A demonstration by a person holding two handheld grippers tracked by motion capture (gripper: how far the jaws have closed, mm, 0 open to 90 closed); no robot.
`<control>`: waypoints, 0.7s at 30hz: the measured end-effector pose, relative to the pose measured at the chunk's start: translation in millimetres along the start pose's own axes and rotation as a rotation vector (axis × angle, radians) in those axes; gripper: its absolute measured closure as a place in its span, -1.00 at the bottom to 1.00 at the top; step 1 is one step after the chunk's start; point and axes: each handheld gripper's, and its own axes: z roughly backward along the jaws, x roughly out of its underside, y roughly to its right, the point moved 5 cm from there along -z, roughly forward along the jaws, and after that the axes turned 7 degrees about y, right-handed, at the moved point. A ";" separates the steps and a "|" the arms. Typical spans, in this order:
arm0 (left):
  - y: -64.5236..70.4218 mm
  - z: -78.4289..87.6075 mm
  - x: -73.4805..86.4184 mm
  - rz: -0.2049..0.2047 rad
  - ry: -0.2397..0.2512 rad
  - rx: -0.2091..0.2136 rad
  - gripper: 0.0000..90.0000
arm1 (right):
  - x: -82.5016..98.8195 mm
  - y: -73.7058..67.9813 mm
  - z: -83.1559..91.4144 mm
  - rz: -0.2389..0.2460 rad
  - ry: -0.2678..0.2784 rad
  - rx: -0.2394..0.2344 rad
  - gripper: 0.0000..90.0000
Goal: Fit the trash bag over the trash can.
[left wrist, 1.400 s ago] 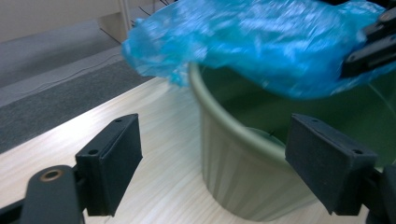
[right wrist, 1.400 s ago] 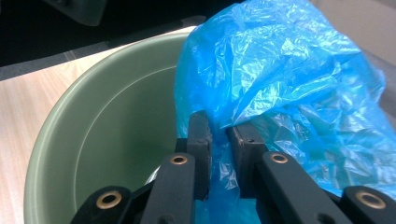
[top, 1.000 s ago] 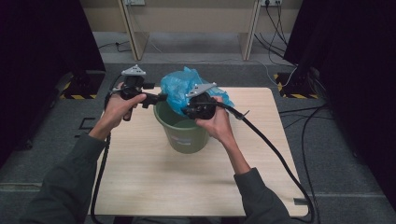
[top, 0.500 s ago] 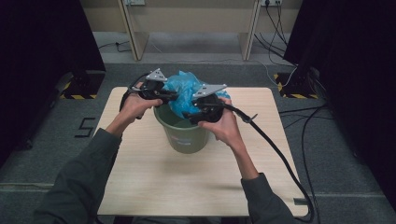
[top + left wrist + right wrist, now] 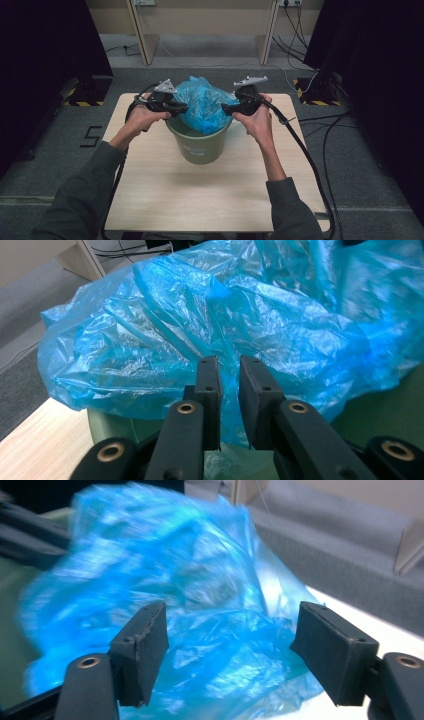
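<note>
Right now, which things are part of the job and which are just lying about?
In the job:
- blue plastic bag
- green bucket
- left claw, pinching the bag
- right claw, open beside the bag

Lying about:
- floor cables
- wooden table, only the support

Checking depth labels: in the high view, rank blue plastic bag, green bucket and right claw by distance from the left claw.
1. Blue plastic bag: pinched in the left claw, at its tip.
2. Green bucket: just below and right of that claw.
3. Right claw: across the bag, on the bucket's far side, open.
</note>
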 end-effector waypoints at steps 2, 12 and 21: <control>0.6 0.5 0.1 -0.001 0.000 0.003 0.74 | 3.0 4.2 -9.2 -0.034 -0.016 -0.010 -0.31; 7.2 1.5 -2.2 -0.010 0.005 0.028 0.68 | -9.6 12.4 -18.1 0.048 0.045 -0.018 0.75; 7.2 13.5 -12.7 0.036 0.069 0.016 0.30 | -14.2 -33.4 0.8 0.214 0.094 -0.104 0.88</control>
